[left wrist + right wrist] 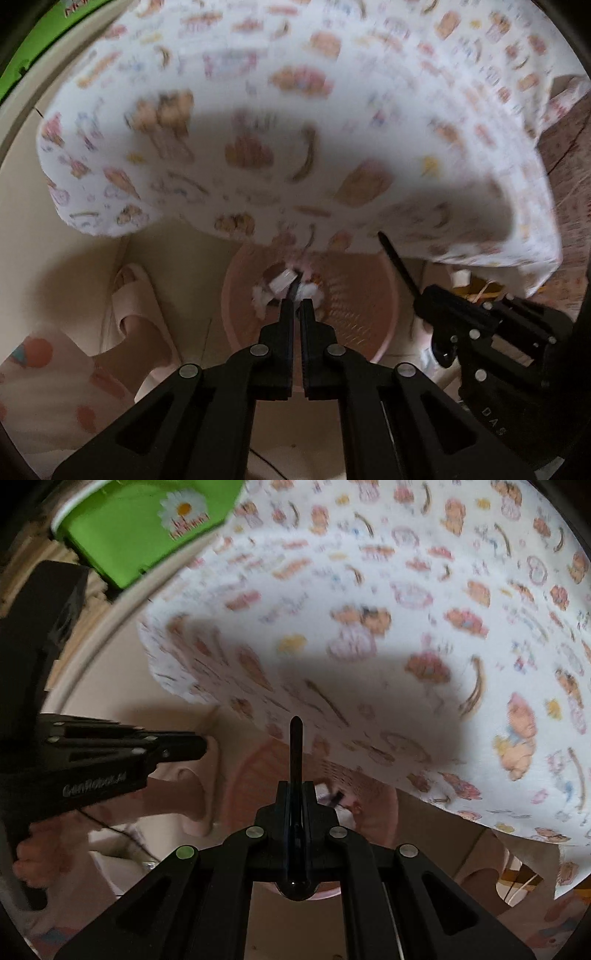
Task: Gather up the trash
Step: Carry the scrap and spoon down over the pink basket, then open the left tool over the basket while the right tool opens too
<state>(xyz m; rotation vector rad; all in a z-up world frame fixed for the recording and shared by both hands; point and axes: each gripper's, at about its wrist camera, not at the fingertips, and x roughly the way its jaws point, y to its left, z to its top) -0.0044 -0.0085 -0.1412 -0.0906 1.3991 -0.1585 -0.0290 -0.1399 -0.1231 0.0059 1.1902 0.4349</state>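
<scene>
A pink plastic trash basket [354, 295] stands on the floor below the table edge, with crumpled paper and wrappers [284, 284] at its bottom. My left gripper [298, 304] hangs over the basket, fingers nearly together with a thin gap, nothing visibly between them. My right gripper [295, 786] is shut on a thin black stick-like item [296, 746] that juts forward beyond its tips. In the left wrist view the right gripper [421, 295] sits at the right with the black stick [397, 262] over the basket rim. The basket [369, 794] also shows under the right gripper.
A table with a white cartoon-print cloth [295, 129] overhangs the basket. A person's foot in a pale slipper [136, 314] stands left of the basket. A green box with a daisy [147, 524] lies beyond the table. The left gripper's body [92, 760] is at the left.
</scene>
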